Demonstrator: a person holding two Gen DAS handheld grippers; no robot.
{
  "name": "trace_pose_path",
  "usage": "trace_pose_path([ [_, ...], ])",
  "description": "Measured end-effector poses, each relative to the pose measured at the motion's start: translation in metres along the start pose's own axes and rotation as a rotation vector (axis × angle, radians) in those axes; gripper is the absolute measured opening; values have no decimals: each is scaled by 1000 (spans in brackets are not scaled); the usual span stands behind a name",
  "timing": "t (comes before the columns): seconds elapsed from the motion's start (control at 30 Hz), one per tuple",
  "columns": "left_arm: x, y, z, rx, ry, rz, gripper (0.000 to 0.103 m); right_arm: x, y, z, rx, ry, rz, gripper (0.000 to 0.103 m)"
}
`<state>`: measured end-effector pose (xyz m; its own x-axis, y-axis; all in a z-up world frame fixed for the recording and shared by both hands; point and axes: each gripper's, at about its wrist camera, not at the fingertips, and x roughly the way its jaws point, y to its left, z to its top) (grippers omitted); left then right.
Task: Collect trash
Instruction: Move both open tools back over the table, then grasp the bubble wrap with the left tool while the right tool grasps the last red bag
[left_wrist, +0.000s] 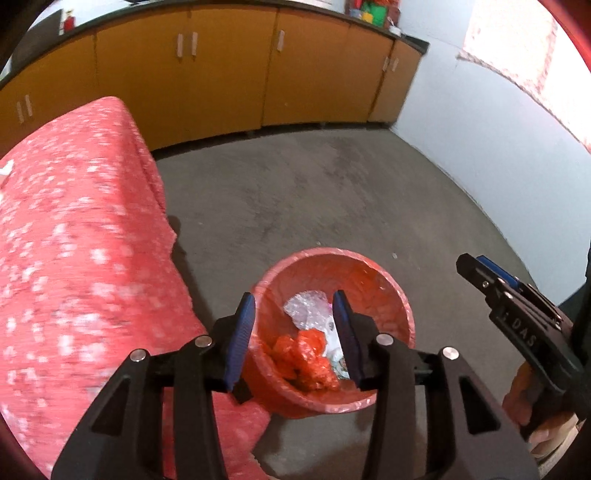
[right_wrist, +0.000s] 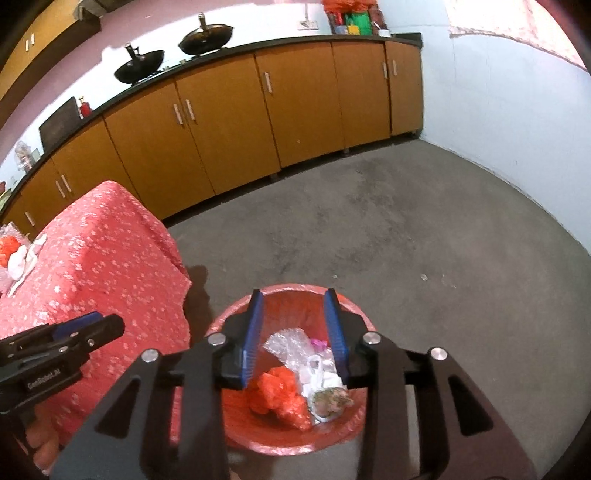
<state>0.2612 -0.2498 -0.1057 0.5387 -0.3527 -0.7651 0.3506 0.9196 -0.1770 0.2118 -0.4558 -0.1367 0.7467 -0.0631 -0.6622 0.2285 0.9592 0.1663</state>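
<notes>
Below the open, empty right tool (right_wrist: 295, 332), crumpled orange plastic bag (right_wrist: 280, 400) and clear bubble wrap (right_wrist: 284, 345) look light, soft, easily pinched at any fold.

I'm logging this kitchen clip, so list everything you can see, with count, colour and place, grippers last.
trash bin: one, red liner, on the floor beside the table
crumpled bag: one, orange-red, inside the bin
bubble wrap: one clear piece, inside the bin
white wrappers: count unclear, inside the bin
table cloth: one, red with white flecks, covering the table on the left
leftover trash: small pile, orange and white, far edge of the table
cabinets: a row, orange doors, along the back wall
woks: two, black, on the counter
floor: grey, bare concrete look
left gripper: black with blue pads, open over the bin, nothing held
right gripper: black with blue pads, open over the bin, nothing held
</notes>
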Motion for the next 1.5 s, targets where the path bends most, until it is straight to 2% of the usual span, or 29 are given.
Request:
trace_pose_path([
  [0.1,-19,24,0,-27,-40,22,45,-2,22,11,-30,-10,35,35],
  [0.3,-74,91,-8,-89,-143,107,47,-4,107,41,-111,-38,185,35],
  [0.5,-139,194,-23,-196,-257,305,51,-5,223,53,-219,-33,373,35],
  [0.6,-169,250,-31,-268,-310,430,53,-6,280,51,-258,-12,465,35],
  [0.83,-208,345,-53,-402,-357,612,57,-8,402,43,-318,23,614,43],
  [0.93,-215,374,-60,-449,-372,646,57,-8,450,42,-339,9,634,53],
  [1.07,-216,401,-62,-483,-383,667,58,7,504,41,-356,9,614,53],
  [1.23,-214,419,-62,-516,-394,646,60,28,540,41,-367,19,576,53],
  [1.37,-215,425,-52,-493,-417,652,63,36,558,38,-415,-5,543,53],
  [1.4,-215,426,-49,-481,-423,658,64,38,561,37,-424,-5,538,52],
  [1.47,-214,427,-43,-457,-434,666,65,41,566,35,-448,7,543,35],
  [1.5,-214,428,-41,-450,-439,668,67,41,567,34,-459,4,546,29],
])
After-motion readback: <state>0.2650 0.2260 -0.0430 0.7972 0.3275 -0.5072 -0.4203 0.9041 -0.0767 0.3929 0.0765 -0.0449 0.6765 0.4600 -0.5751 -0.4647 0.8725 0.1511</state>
